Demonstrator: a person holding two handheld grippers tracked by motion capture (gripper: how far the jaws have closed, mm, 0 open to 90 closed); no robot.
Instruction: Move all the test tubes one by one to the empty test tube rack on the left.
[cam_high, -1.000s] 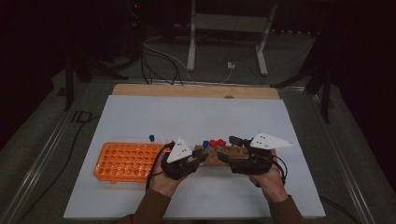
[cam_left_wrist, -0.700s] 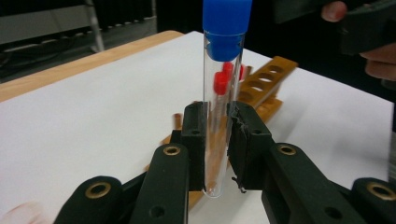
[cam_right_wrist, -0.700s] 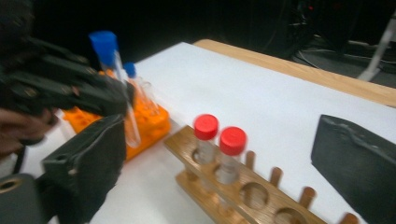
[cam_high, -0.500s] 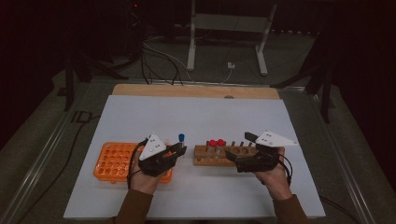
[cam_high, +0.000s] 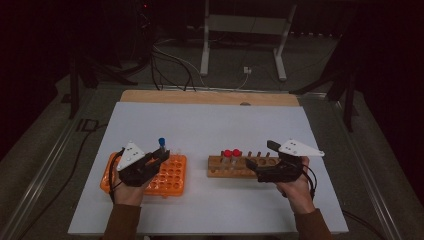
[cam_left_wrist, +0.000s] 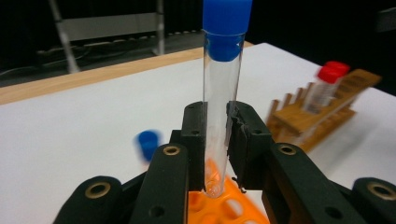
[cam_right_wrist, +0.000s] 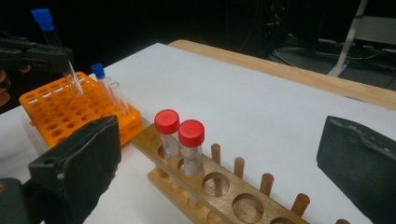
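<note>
Holding a blue-capped tube (cam_left_wrist: 218, 107) upright in the clenched left hand-held gripper (cam_left_wrist: 215, 135), tube bottom just over the orange rack (cam_high: 167, 175). Right hand-held gripper (cam_high: 267, 170) released, jaws wide beside the wooden rack (cam_right_wrist: 224, 186) on the bench (cam_high: 210, 120).

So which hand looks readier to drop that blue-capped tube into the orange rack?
The left. Its left gripper is clamped on the blue-capped tube, whose tip sits just over a hole of the orange rack. The right gripper stands open by the wooden rack, holding nothing.
</note>
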